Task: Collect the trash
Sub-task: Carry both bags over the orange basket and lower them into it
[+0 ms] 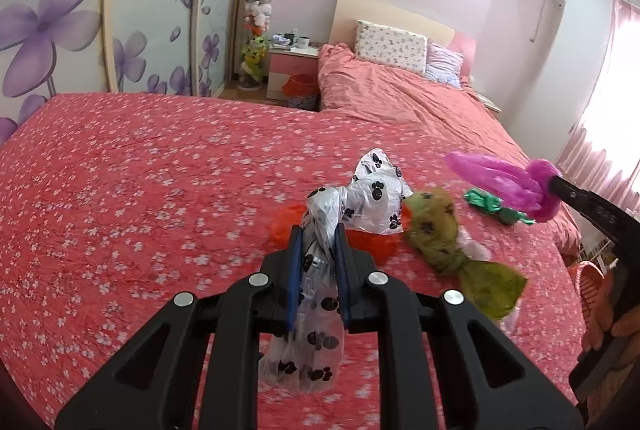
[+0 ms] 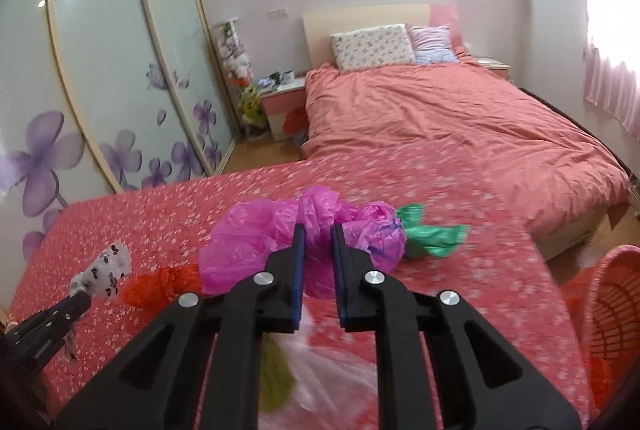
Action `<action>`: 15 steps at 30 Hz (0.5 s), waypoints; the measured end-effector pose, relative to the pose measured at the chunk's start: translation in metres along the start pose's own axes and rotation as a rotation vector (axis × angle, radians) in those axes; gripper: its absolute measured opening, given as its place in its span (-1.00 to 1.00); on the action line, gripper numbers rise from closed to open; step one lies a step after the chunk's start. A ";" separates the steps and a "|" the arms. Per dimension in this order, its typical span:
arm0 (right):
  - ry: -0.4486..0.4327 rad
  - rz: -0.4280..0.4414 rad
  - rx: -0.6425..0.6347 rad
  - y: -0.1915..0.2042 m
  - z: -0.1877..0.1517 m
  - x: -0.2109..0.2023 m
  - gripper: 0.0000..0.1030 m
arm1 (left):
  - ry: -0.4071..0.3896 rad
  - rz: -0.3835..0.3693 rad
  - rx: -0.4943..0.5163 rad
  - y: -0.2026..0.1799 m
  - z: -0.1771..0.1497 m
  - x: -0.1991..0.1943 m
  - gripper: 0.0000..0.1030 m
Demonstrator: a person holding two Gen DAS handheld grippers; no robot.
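Note:
My left gripper (image 1: 319, 230) is shut on a white plastic bag with black paw prints (image 1: 372, 196), lifted above the red flowered bedspread (image 1: 140, 190). My right gripper (image 2: 318, 230) is shut on a crumpled pink plastic bag (image 2: 256, 242); it also shows in the left wrist view (image 1: 508, 182), held in the air. An olive green paw-print bag (image 1: 440, 234), an orange bag (image 1: 288, 226) and a green bag (image 1: 492, 206) lie on the bedspread. The green bag (image 2: 432, 234) and the orange bag (image 2: 160, 284) also show in the right wrist view.
A pink woven basket (image 2: 612, 322) stands on the floor at the right of the bedspread. A bed with a salmon duvet (image 2: 460, 122) lies behind. Sliding wardrobe doors with purple flowers (image 1: 60, 30) fill the left. A nightstand (image 1: 292, 66) stands by the bed.

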State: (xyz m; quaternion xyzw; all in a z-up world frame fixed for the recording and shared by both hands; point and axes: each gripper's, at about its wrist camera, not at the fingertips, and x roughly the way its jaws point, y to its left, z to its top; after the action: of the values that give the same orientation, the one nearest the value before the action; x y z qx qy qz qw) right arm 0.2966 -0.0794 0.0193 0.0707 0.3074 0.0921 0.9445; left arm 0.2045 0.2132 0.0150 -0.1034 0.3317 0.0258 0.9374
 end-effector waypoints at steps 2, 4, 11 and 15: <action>-0.020 -0.027 0.006 -0.015 -0.001 -0.019 -0.73 | -0.003 -0.015 0.007 -0.010 0.001 -0.003 -0.69; -0.040 -0.048 0.008 -0.028 -0.002 -0.034 -0.73 | -0.010 -0.029 0.021 -0.022 0.000 -0.007 -0.69; -0.084 -0.092 0.031 -0.063 -0.014 -0.080 -0.73 | -0.022 -0.085 0.075 -0.064 0.001 -0.017 -0.69; -0.097 -0.109 0.058 -0.082 -0.021 -0.100 -0.73 | -0.025 -0.122 0.103 -0.090 -0.003 -0.022 -0.69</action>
State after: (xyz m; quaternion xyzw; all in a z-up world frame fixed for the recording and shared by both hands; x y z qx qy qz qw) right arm 0.2152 -0.1794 0.0439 0.0858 0.2671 0.0282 0.9594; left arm 0.1965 0.1255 0.0425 -0.0746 0.3140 -0.0470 0.9453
